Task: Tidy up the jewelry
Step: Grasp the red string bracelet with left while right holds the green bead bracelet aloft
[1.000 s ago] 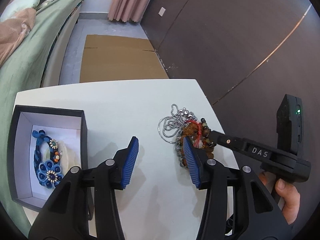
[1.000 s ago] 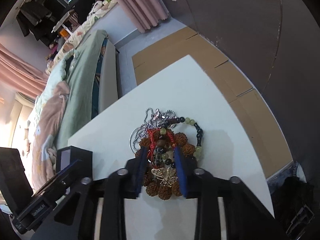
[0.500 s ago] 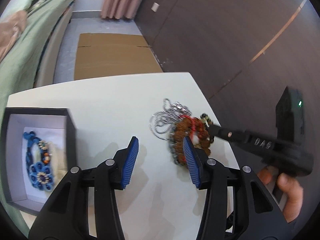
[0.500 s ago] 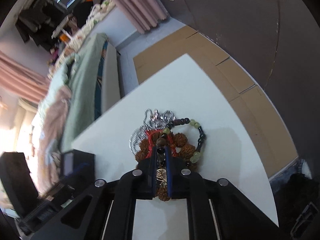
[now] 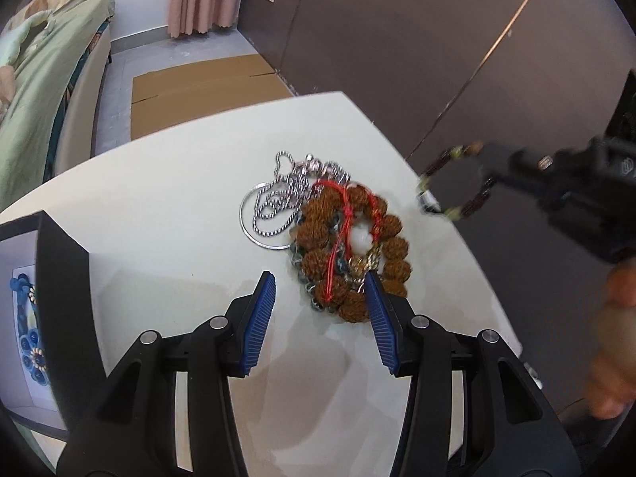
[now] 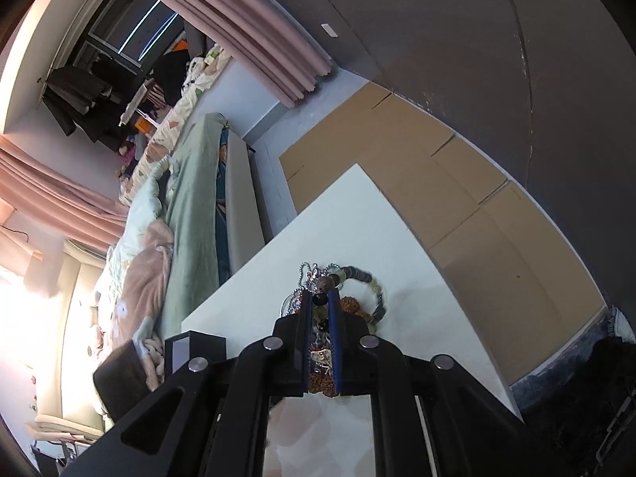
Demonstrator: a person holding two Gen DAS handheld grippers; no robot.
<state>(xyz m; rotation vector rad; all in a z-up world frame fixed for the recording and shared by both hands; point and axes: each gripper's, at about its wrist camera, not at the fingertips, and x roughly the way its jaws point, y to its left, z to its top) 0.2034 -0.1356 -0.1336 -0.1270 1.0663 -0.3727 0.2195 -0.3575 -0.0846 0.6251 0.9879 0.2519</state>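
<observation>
A pile of jewelry lies on the white table (image 5: 167, 206): a brown seed-bead bracelet with red cord (image 5: 349, 250) and a silver chain with a hoop (image 5: 278, 206). My left gripper (image 5: 318, 318) is open and empty just in front of the pile. My right gripper (image 6: 320, 310) is shut on a dark and green bead bracelet (image 5: 457, 187) and holds it lifted off the table at the right; the bracelet also shows in the right wrist view (image 6: 365, 282). A black box (image 5: 59, 278) with a white lining at the left holds a blue flower necklace (image 5: 28, 338).
The table's right edge (image 5: 457, 238) runs close to the pile. A bed with green cover (image 5: 43, 63) and flat cardboard (image 5: 202, 83) on the floor lie beyond the table. A dark wall panel (image 5: 437, 39) stands at the right.
My right gripper closed on the bead bracelet and lifted it up and to the right, away from the pile. My left gripper stayed open and the view shifted towards the pile.
</observation>
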